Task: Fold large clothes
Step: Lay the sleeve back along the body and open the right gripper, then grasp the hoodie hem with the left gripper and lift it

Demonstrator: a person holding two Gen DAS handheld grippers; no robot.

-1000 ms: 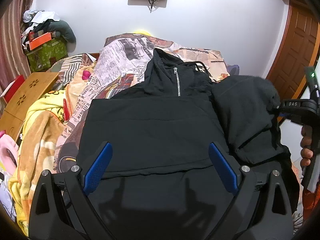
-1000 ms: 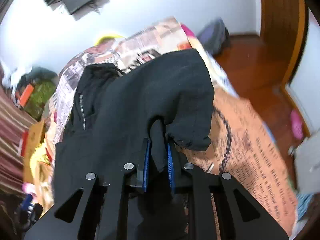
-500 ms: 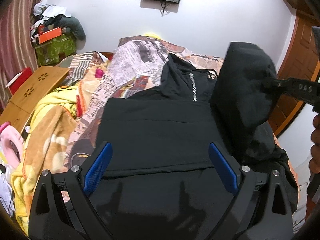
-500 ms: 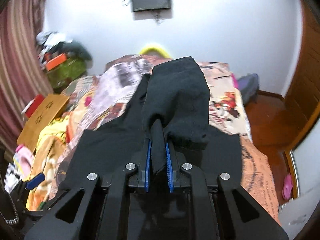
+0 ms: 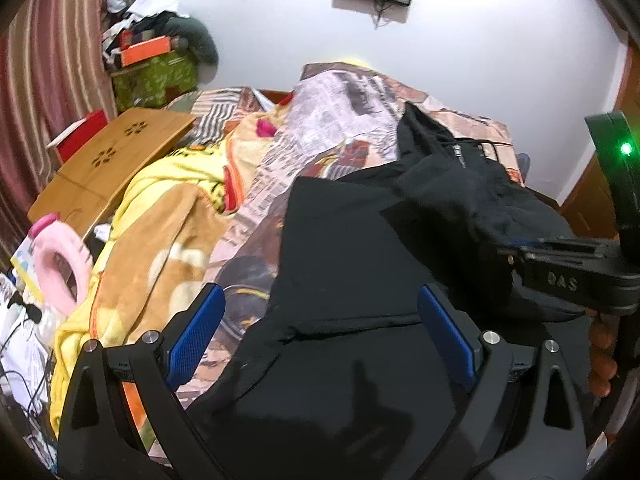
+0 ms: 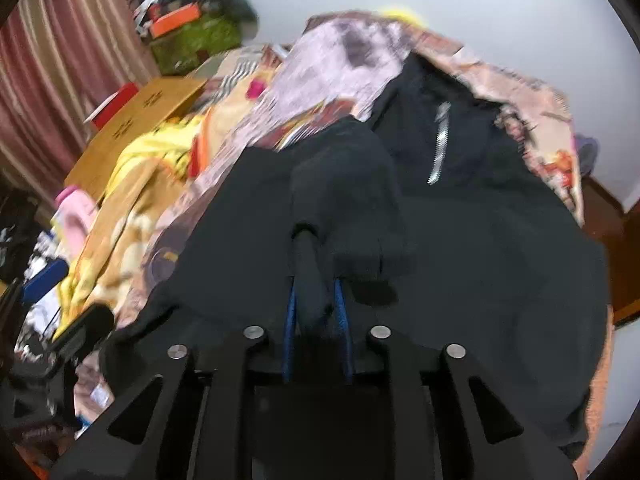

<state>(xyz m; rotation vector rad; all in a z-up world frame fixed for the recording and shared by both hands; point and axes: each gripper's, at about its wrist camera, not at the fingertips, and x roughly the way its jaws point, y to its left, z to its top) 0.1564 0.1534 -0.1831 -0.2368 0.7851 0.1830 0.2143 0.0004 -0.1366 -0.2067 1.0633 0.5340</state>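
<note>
Black hoodie [image 5: 352, 248] matt fleecy cloth; blanket [image 5: 160, 240] plush.

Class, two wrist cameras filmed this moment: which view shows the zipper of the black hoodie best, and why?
The right wrist view: the zipper shows as a long silver strip down the black hoodie, though blurred. The left wrist view is sharper, yet shows only a short stretch of the zipper, with folded cloth in front of it.

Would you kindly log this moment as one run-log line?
stage: sleeve fold-over | left tool: open, empty | right tool: opening, sleeve between | hoodie: on bed
</note>
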